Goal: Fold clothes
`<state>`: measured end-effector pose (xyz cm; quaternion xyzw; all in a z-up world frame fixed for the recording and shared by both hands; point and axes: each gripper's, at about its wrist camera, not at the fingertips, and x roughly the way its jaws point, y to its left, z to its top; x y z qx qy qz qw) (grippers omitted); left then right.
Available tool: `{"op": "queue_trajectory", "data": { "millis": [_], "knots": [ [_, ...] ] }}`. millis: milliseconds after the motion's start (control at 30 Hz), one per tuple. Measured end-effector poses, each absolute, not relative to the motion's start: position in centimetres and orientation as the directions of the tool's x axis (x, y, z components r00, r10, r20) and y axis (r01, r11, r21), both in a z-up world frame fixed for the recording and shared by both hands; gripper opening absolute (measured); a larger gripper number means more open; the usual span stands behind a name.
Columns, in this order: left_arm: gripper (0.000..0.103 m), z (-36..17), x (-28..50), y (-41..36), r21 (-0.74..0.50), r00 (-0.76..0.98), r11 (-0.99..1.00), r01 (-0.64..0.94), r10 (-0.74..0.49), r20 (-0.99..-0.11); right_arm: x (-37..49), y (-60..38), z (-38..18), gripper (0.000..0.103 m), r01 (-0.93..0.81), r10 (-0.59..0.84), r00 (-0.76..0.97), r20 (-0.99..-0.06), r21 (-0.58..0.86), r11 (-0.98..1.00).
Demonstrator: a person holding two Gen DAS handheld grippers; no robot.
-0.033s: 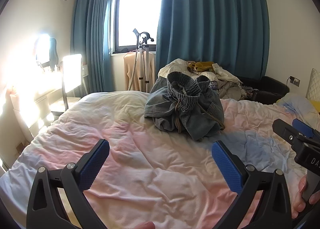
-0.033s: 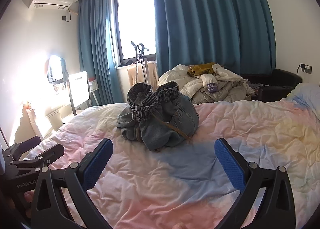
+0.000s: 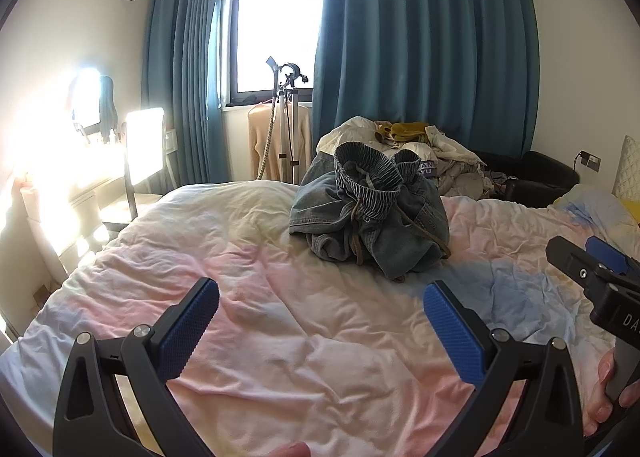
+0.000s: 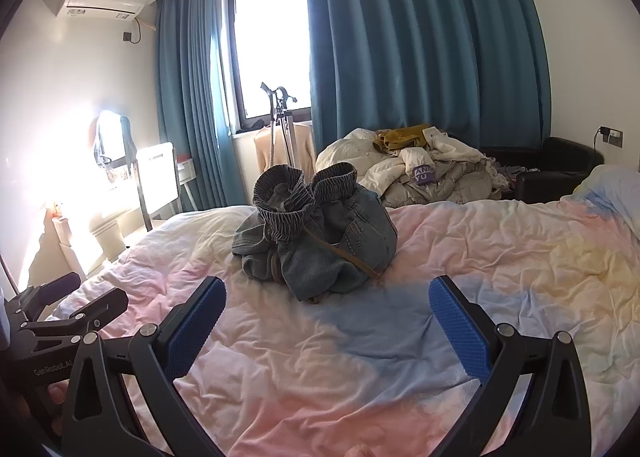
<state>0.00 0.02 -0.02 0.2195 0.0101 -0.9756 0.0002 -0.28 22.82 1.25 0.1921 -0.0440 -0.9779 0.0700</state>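
Note:
A crumpled pair of blue denim trousers (image 3: 370,213) with an elastic waistband and a brown drawstring lies bunched in a heap on the bed; it also shows in the right wrist view (image 4: 320,235). My left gripper (image 3: 320,317) is open and empty, low over the bedcover, short of the heap. My right gripper (image 4: 326,315) is open and empty, also short of the heap. The right gripper shows at the right edge of the left wrist view (image 3: 596,277). The left gripper shows at the left edge of the right wrist view (image 4: 68,309).
The bed has a wrinkled pastel pink, blue and yellow cover (image 3: 280,317). A pile of other clothes (image 4: 424,165) lies behind the bed. A tripod stand (image 3: 286,117) and a garment hang by the window. A chair and desk (image 3: 140,161) stand left; a dark sofa (image 4: 560,173) right.

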Motion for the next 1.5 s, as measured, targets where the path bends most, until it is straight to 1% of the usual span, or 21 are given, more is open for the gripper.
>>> {"op": "queue_trajectory", "data": {
  "millis": [333,1100,1400,1500],
  "knots": [
    [0.103,-0.12,-0.02,0.14,-0.017,-0.902,-1.000,0.007,0.001,-0.432,0.08,22.91,1.32,0.103,0.120,-0.150,-0.924,-0.352,0.106,-0.987],
    [0.103,-0.30,-0.02,0.46,-0.004,-0.900,-1.000,0.006,-0.004,-0.436,-0.06,22.85,1.22,0.103,0.112,-0.138,-0.922,-0.360,0.094,-0.989],
    [0.103,-0.47,-0.20,0.33,-0.011,-0.898,-1.000,0.009,-0.003,-0.441,-0.20,22.91,1.01,0.103,0.099,-0.128,-0.920,-0.370,0.099,-0.990],
    [0.103,-0.46,-0.63,0.09,-0.028,-0.895,-1.000,-0.007,0.019,-0.446,-0.25,22.94,0.93,0.103,0.094,-0.125,-0.919,-0.373,0.100,-0.990]
  ]
}}
